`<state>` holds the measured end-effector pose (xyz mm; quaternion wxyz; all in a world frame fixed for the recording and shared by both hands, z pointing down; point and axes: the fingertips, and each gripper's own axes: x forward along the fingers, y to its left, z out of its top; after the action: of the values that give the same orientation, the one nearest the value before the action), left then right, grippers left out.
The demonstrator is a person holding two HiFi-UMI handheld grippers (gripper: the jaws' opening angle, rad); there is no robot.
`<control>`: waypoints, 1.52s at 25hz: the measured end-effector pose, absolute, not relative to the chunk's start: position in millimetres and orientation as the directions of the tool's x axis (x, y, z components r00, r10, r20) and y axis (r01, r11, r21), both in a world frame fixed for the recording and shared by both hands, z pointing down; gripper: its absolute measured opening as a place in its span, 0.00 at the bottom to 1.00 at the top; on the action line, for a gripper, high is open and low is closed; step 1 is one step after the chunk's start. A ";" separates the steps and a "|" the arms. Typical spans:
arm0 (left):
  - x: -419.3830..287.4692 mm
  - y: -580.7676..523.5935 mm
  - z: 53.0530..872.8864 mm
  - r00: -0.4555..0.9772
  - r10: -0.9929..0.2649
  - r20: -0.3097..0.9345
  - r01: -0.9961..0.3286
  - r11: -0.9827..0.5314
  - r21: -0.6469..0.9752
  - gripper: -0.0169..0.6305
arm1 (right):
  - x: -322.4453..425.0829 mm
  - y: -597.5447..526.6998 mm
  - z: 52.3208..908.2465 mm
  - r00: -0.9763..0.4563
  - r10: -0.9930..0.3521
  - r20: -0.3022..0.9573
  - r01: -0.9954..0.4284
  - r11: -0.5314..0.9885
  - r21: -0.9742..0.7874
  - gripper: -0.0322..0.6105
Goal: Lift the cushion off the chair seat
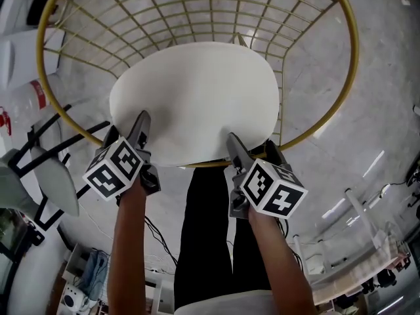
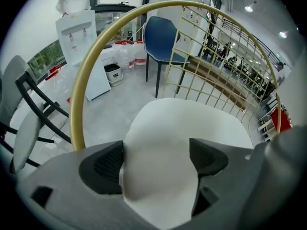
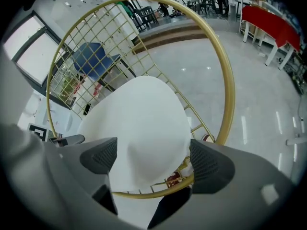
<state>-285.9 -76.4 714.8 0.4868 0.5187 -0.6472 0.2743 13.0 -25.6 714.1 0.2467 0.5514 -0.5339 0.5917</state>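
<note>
a round, smooth white cushion (image 1: 197, 100) lies flat on the seat of a chair (image 1: 355, 58) made of gold wire grid inside a gold hoop, on a pale marble floor (image 1: 367, 130). the left tool (image 1: 128, 134) and right tool (image 1: 254, 151) sit at its near edge, each with jaws wide apart and the cushion's rim between them, not clamped. the head view alone shows the person's forearms. the left tool's view, unlike the right's, shows a white water dispenser (image 2: 79, 32). the right tool's view shows a red tabletop (image 3: 268, 20), unseen from the head.
</note>
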 end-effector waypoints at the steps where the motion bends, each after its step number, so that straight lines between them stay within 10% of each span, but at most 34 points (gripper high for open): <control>1: -286.2 -76.8 715.2 0.005 -0.402 0.916 -0.938 0.315 0.144 0.69 | 13.3 -25.8 716.5 -0.270 -0.293 0.917 -0.877 -0.319 -0.360 0.81; 22: -286.2 -84.4 735.7 -0.020 -0.307 0.952 -0.952 0.298 0.076 0.71 | 25.1 -35.9 745.7 -0.205 -0.222 0.953 -0.910 -0.315 -0.269 0.77; 38: -289.2 -76.6 725.0 0.044 -0.312 0.949 -0.960 0.250 0.127 0.41 | 40.6 -23.5 736.4 -0.112 -0.236 0.965 -0.958 -0.233 -0.168 0.37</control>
<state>-289.2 -76.6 725.0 0.5013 0.5203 -0.6111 0.3233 40.6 -23.5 736.4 0.3370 0.5748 -0.5194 0.5351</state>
